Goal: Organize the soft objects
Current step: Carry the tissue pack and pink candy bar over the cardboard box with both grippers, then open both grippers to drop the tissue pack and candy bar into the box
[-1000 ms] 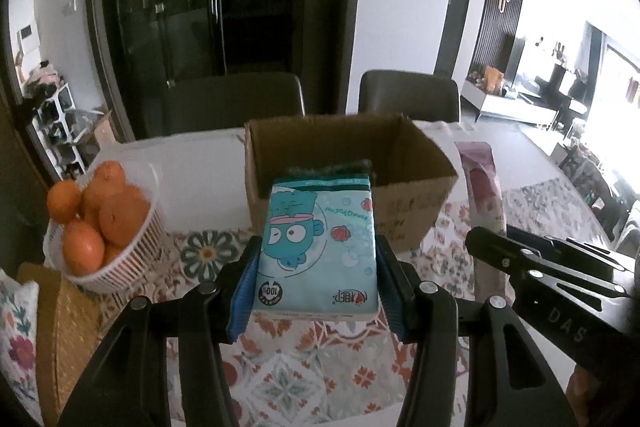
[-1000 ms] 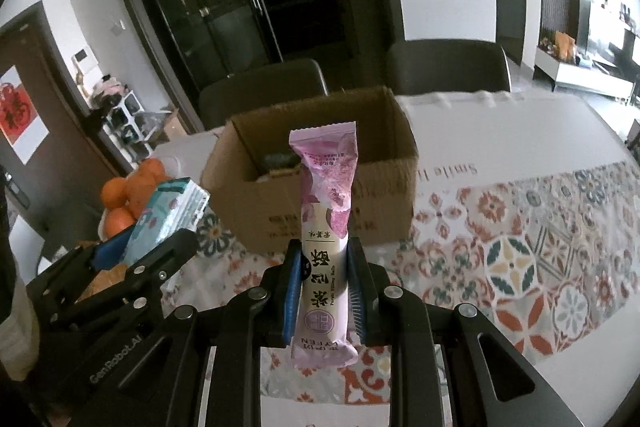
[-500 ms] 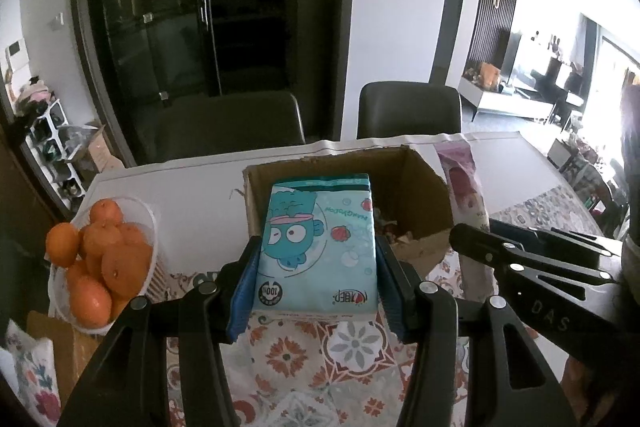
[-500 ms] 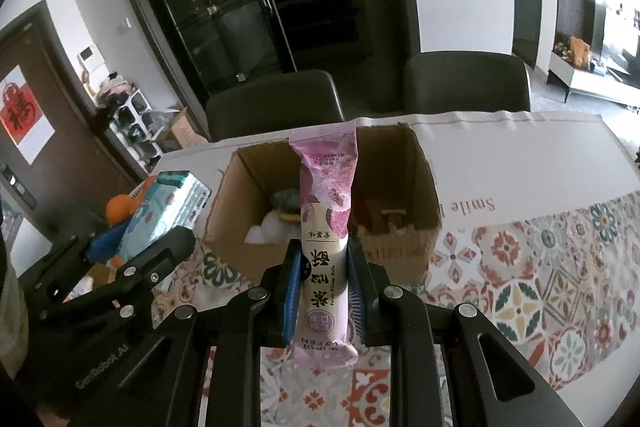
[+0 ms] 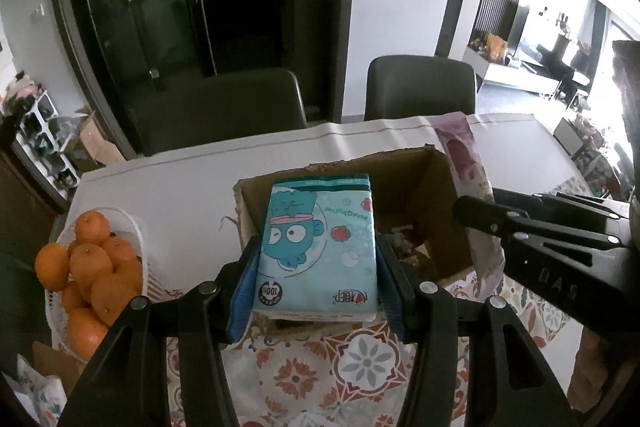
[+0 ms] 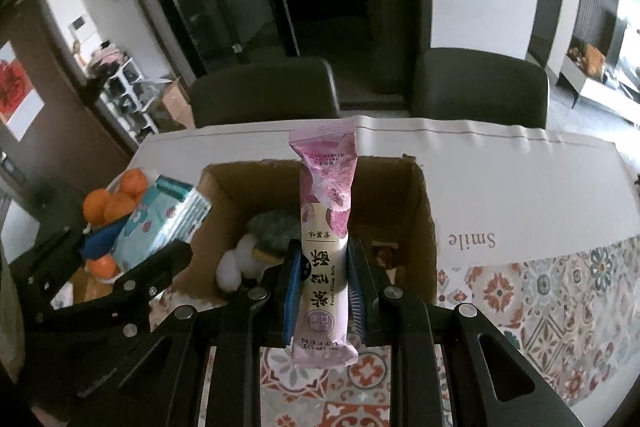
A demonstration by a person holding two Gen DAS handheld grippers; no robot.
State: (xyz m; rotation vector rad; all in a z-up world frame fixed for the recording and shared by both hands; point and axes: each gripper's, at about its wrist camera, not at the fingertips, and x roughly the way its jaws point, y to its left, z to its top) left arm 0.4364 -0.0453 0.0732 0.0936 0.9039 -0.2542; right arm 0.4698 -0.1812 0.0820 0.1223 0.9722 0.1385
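Observation:
My left gripper (image 5: 316, 259) is shut on a blue tissue pack (image 5: 318, 247) with a cartoon face and holds it over the near left edge of the open cardboard box (image 5: 436, 187). My right gripper (image 6: 324, 267) is shut on a long pink snack packet (image 6: 326, 223) and holds it upright over the near wall of the same box (image 6: 420, 211). Inside the box lie a white fluffy item (image 6: 236, 263), a dark green item (image 6: 272, 223) and a small wrapper (image 6: 384, 255). The tissue pack also shows in the right wrist view (image 6: 160, 223), and the pink packet in the left wrist view (image 5: 464, 159).
A white basket of oranges (image 5: 92, 267) stands left of the box. The table has a patterned cloth (image 6: 540, 291) in front and white paper (image 6: 500, 179) behind. Two dark chairs (image 5: 420, 87) stand at the far edge.
Both grippers have risen and moved forward toward the box with their loads. I now look down into the box and its contents show.

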